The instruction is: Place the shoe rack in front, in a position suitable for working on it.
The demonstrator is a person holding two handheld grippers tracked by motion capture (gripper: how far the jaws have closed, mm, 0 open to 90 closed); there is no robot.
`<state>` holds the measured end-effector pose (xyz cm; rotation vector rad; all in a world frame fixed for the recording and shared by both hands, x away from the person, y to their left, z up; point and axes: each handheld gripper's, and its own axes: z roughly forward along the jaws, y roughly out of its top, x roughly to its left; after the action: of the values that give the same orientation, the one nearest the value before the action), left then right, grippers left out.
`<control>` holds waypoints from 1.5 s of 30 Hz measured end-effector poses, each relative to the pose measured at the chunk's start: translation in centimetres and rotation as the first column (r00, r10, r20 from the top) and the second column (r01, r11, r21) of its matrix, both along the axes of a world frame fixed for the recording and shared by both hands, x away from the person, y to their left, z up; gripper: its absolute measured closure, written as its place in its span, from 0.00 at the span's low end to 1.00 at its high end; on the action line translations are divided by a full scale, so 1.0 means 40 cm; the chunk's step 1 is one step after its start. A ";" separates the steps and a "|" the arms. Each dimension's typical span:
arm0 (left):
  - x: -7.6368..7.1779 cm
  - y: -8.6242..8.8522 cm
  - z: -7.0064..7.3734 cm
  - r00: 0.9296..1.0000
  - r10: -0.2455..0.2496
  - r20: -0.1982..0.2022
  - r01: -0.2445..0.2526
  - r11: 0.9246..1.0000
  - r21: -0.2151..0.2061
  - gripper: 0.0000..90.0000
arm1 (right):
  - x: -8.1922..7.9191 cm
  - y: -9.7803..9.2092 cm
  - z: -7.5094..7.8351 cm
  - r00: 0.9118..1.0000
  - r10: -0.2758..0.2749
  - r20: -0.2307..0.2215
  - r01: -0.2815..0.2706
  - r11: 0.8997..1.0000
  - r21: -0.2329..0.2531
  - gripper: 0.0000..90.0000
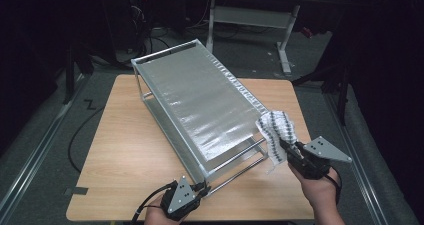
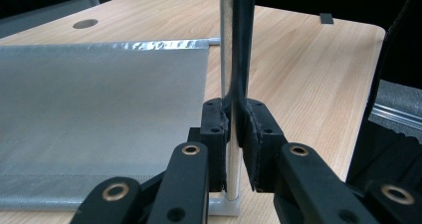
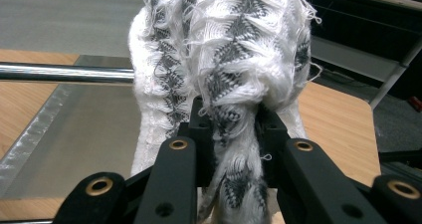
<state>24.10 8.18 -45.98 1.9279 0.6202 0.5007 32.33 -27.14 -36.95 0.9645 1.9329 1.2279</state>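
Left gripper at the table's near edge, clamped on the upright metal post at the near corner of the rack; jaws closed on the post just above its foot, with a black strap running up alongside it in the left gripper view. Right gripper near the table's right edge, shut tight on a white cloth with a grey woven pattern. Cloth bunched and held up off the table, draped against the rack's near right end, touching the top shelf's corner and hanging down past the horizontal rails. Seen in the right gripper view, cloth bulging above the jaws, frayed threads at its edges, a chrome rail crossing behind it. Rack standing diagonally across the table, far end toward the far left corner, top shelf covered in silvery sheet.
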 end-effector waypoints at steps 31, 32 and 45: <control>0.020 -0.025 0.000 1.000 -0.031 -0.001 0.031 1.000 -0.002 0.89 | -0.174 0.235 0.001 0.938 0.347 -0.004 -0.346 0.935 -0.083 0.84; 0.020 -0.025 0.000 1.000 -0.031 -0.001 0.031 1.000 -0.002 0.89 | -0.180 0.242 0.001 0.934 0.357 -0.004 -0.356 0.931 -0.084 0.84; 0.019 -0.025 0.000 1.000 -0.024 -0.006 0.024 1.000 -0.007 0.89 | -0.166 0.219 -0.019 0.943 0.331 -0.021 -0.331 0.939 -0.090 0.84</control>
<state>24.84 7.16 -45.99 1.9285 0.6016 0.4769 25.70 -18.38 -37.71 0.6092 2.1988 1.3034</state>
